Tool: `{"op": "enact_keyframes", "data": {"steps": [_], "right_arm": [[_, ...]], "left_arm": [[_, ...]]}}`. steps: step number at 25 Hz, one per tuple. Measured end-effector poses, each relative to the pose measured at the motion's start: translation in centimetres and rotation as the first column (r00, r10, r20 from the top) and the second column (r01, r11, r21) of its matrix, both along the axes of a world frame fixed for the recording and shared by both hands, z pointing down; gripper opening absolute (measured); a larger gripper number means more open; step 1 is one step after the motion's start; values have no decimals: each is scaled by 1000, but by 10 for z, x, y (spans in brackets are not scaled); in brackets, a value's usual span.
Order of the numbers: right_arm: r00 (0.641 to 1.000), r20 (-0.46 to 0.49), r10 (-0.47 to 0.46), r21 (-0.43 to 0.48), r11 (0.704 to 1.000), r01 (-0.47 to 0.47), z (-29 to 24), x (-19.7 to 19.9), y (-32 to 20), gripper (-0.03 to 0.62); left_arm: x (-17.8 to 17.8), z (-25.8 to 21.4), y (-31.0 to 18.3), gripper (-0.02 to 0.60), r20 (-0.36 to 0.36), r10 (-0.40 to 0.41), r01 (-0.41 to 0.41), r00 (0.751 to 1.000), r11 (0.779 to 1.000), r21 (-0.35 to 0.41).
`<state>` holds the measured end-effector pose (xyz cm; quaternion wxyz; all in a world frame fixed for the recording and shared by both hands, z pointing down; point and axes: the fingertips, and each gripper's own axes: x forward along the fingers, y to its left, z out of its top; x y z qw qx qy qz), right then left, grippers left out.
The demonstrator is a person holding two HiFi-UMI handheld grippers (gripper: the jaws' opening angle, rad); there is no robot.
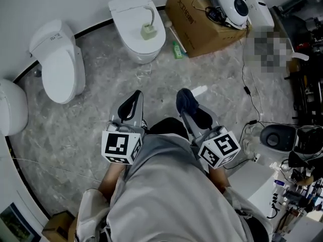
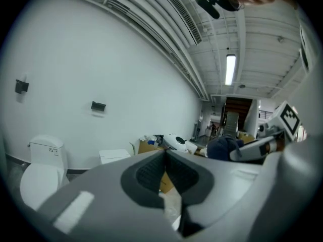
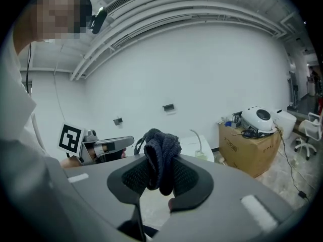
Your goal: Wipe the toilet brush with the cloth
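Note:
The toilet brush (image 1: pixel 148 26), with a white curved handle and a pale green head, lies on the closed lid of a white toilet (image 1: pixel 132 40) at the far side of the floor; the right gripper view shows the brush (image 3: pixel 199 144) small and far off. A dark blue cloth (image 1: pixel 186 101) is bunched between the jaws of my right gripper (image 1: pixel 188 106), which is shut on it; the cloth (image 3: pixel 160 156) fills that gripper's own view. My left gripper (image 1: pixel 135 99) is shut with nothing in it, jaws together (image 2: pixel 165 159). Both are held close to the person's body, well short of the brush.
A second white toilet (image 1: pixel 59 67) stands at the left. A cardboard box (image 1: pixel 200 25) with a white helmet-like device on top sits at the back right, and a green bottle (image 1: pixel 177 49) lies beside it. Cables and equipment (image 1: pixel 282 140) crowd the right side.

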<state>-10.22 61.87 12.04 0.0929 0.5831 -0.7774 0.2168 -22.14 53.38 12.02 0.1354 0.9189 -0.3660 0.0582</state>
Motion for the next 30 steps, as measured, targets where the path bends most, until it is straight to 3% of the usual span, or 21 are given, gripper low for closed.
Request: {"op": "enact_keyframes", "data": {"steps": [8,17,30], "right_arm": [[1000,1,-21,8,1000,21,-7,30,-51,97],[991,-24,-131,15,991,131,7,86,-144,97],[946,41,-322,-16,946,322,11,176,-330,95]], "left_arm": [[26,0,-46,0,21,-39,38,999,999,24],[70,19,-122,0,9,-111,111,994,994,-2],[138,18,-280,0,21,-301,301,954,951,-70]]}}
